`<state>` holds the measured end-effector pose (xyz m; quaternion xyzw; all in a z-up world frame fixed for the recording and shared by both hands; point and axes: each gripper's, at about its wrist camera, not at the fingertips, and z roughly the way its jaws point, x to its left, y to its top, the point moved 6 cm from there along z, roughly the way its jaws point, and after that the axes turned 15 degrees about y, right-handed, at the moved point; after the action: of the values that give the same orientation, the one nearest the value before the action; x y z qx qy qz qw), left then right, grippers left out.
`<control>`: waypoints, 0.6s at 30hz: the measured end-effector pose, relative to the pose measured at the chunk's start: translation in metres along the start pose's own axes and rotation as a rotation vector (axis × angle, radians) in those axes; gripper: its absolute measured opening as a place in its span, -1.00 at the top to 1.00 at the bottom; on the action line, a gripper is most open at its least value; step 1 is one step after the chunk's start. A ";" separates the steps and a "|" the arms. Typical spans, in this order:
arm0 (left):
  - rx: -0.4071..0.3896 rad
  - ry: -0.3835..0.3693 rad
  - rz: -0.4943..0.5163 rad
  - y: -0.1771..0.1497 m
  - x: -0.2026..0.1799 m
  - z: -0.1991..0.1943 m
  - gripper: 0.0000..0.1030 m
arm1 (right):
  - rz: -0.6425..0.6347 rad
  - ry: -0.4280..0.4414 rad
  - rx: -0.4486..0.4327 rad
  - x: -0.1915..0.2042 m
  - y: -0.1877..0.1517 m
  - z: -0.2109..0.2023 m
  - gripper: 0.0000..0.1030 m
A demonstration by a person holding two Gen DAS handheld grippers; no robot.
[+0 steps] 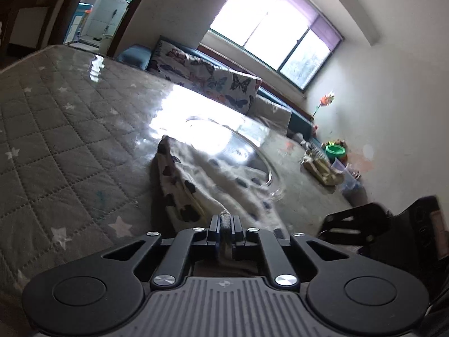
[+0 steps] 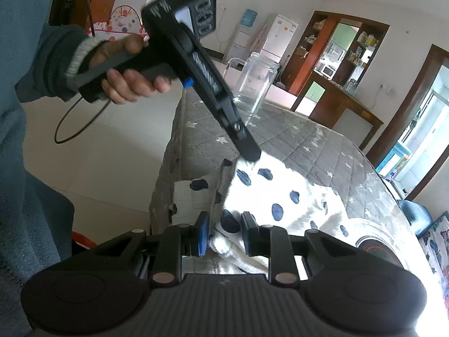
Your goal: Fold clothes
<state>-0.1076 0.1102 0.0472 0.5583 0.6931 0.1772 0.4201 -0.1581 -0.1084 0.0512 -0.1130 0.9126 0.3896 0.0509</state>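
Star-quilted bed under bright window; both jaws clamped on spotted white garment.

There is one spotted cloth between the two grippers, left gripper and right gripper. One glass jar stands behind the left gripper. One hand holds it.
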 end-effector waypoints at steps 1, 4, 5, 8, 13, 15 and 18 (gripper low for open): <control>-0.007 -0.006 -0.011 0.000 -0.001 -0.004 0.85 | 0.001 0.002 0.001 0.000 0.000 0.000 0.55; 0.021 -0.025 -0.047 -0.006 0.002 -0.002 0.85 | 0.003 0.002 0.003 -0.001 -0.002 0.004 0.53; 0.042 -0.003 -0.054 -0.010 0.006 0.004 0.85 | 0.003 0.000 0.004 -0.001 -0.002 0.005 0.53; 0.079 0.039 -0.089 -0.018 0.021 0.014 0.84 | -0.011 -0.008 0.002 0.000 -0.002 0.007 0.44; 0.077 0.066 -0.076 -0.018 0.027 0.010 0.45 | -0.048 -0.015 0.022 0.005 -0.004 0.009 0.24; 0.083 0.082 -0.064 -0.019 0.026 0.012 0.27 | -0.050 -0.021 0.032 0.005 -0.006 0.012 0.30; 0.107 0.067 -0.073 -0.021 0.024 0.017 0.30 | -0.046 -0.028 0.039 0.003 -0.008 0.014 0.39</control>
<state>-0.1081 0.1226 0.0135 0.5482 0.7352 0.1429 0.3722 -0.1588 -0.1039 0.0350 -0.1274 0.9164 0.3721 0.0749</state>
